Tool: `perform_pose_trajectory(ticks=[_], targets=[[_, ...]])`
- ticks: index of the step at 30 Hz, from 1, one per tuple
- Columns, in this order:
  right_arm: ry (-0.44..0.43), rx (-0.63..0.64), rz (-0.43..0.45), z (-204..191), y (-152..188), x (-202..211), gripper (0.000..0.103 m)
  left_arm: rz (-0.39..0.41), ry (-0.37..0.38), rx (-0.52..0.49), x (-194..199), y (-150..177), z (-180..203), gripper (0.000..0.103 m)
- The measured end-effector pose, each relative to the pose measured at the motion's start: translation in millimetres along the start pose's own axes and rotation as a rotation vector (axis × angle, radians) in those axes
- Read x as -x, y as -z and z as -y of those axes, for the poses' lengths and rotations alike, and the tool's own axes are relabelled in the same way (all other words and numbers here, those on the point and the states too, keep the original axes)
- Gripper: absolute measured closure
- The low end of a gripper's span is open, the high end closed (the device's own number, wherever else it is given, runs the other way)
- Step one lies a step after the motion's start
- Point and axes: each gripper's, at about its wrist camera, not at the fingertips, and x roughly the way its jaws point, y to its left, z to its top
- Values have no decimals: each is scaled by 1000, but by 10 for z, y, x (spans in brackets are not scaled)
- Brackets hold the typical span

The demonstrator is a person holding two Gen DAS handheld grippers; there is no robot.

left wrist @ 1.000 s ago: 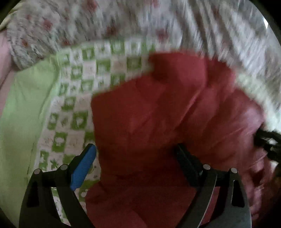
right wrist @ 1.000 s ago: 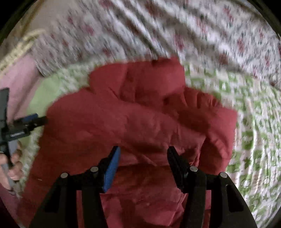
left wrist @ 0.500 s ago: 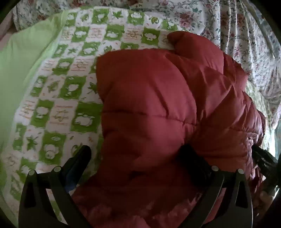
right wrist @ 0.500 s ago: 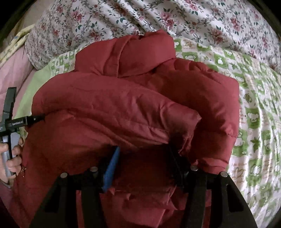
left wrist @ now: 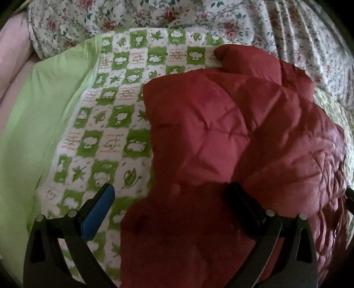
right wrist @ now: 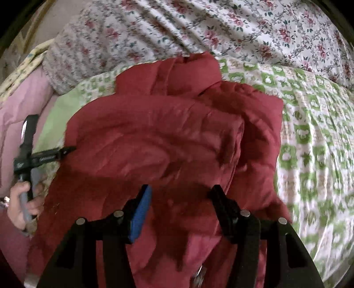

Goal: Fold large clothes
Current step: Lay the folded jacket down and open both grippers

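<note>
Puffy quilted red jacket [left wrist: 221, 137] bunched on checked quilt [left wrist: 106, 137], both grippers' fingers [left wrist: 97, 210] spread apart.

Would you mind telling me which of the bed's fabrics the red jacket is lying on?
The green-and-white checked quilt, printed with leaves and animals, is under the red jacket; the rose-patterned floral sheet lies beyond it.

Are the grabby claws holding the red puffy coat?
No. Both the left gripper and the right gripper are open over the red puffer jacket, and their fingers clamp nothing.
</note>
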Motion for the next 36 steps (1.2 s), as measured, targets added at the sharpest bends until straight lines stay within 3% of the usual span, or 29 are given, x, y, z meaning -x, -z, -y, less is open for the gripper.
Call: perform_pose_trajectory(ticks=[6,10,20,29,36], targets=[[4,6,-68,-68,294,52,44,-3,11,-13,314,302,-115,0],[11,8,-101,-71,513,170,32,-8,31,-33,542,591,-197,0],[77,-32,-64,129,958,775,25,-23,110,13,1054,1396,-555,0],[112,-112,-66,318,1421,1061,18,-68,140,88,1106,1865,-798,0],[76,-191,-88,399,1860,1166,18,-103,175,116,1065,2132,-839,0]])
